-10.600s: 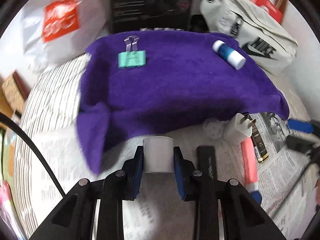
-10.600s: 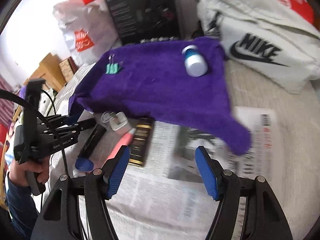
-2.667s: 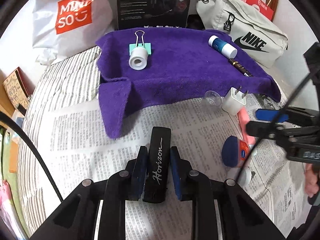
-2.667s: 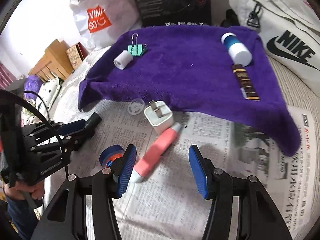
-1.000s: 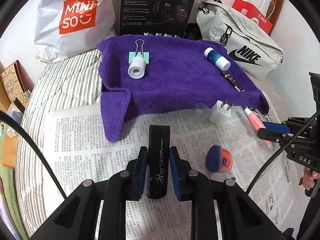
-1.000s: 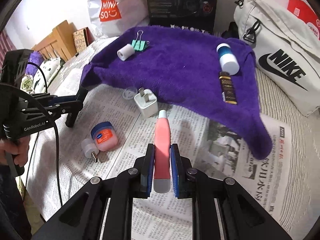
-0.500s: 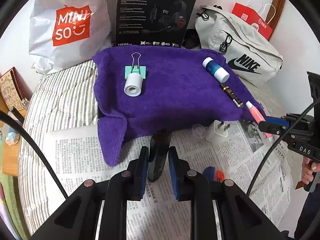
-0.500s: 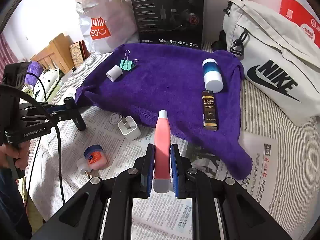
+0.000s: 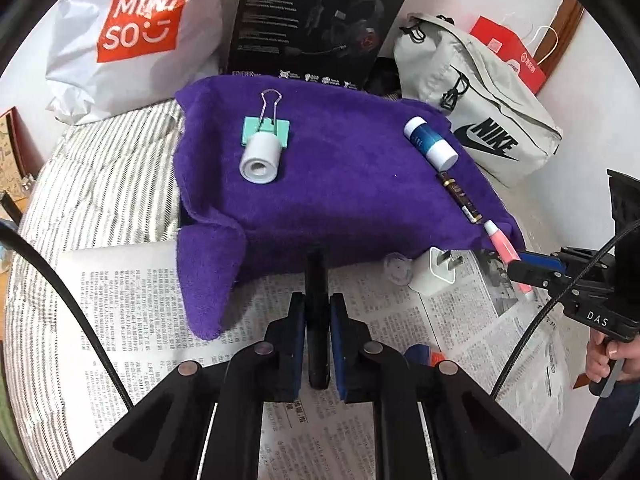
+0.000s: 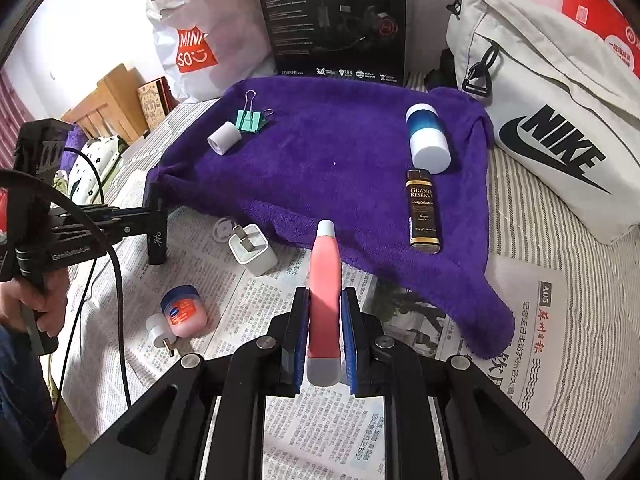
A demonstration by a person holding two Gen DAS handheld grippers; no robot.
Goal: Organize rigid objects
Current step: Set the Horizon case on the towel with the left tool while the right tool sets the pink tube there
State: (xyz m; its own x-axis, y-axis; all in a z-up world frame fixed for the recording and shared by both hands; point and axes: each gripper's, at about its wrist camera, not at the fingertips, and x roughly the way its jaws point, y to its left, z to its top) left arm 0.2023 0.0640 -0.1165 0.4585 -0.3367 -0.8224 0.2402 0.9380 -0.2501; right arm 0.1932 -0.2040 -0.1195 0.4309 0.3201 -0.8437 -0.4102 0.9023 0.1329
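Observation:
My left gripper (image 9: pixel 317 300) is closing its jaws on a black bar (image 9: pixel 317 280) that stands edge-on between the pads, just short of the purple towel (image 9: pixel 340 192). My right gripper (image 10: pixel 325 304) is shut on a pink tube (image 10: pixel 325 276) whose white tip reaches the towel's (image 10: pixel 340 160) near edge. On the towel lie a green binder clip (image 9: pixel 266 130), a white roll (image 9: pixel 260 158), a blue-and-white bottle (image 10: pixel 427 138) and a brown-gold tube (image 10: pixel 423 212). A white charger (image 10: pixel 252 254) and a Vaseline jar (image 10: pixel 184 310) sit on the newspaper (image 10: pixel 400 420).
Behind the towel stand a white Miniso bag (image 9: pixel 132 36), a black headset box (image 9: pixel 320 20) and a grey Nike bag (image 10: pixel 552 120). A small white adapter (image 10: pixel 158 332) and a clear disc (image 10: pixel 224 230) lie on the newspaper. Striped bedding (image 9: pixel 100 184) lies around it.
Both grippers have carried their objects toward the towel. The black bar has turned from its broad face to edge-on, and the left jaws have narrowed on it.

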